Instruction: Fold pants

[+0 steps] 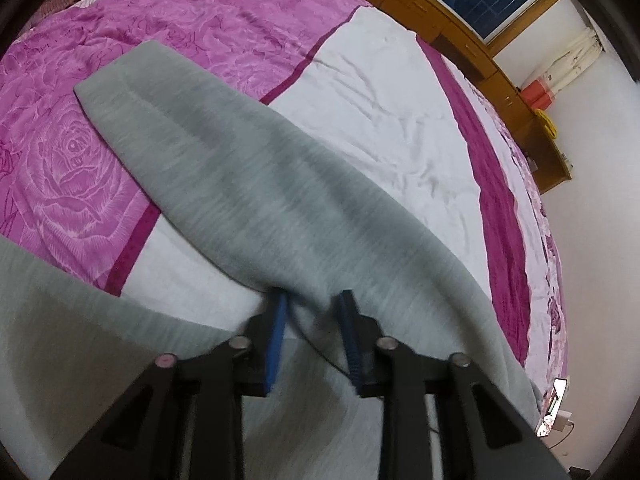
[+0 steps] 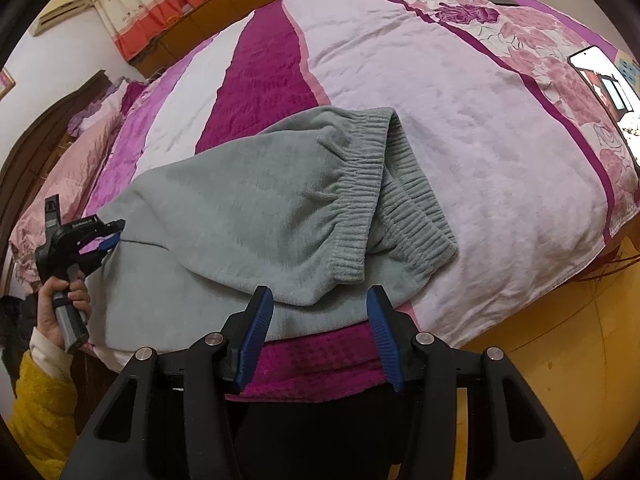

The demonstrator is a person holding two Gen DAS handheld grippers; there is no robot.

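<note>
Left gripper [image 1: 312, 312] is pinched narrow on a fold of the grey pants [image 2: 248, 216], which lie on the bed [image 2: 480, 160]; right gripper [image 2: 320, 316] hangs half-open, empty, near the waistband [image 2: 360, 200]. Thin bite could slip, dropping the leg crooked.

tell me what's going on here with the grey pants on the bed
A person is folding grey pants on a bed with a handheld gripper in each hand. The left gripper has pinched a fold of the fabric between its blue pads. The right gripper hangs open at the near edge, below the waistband, holding nothing.
</note>
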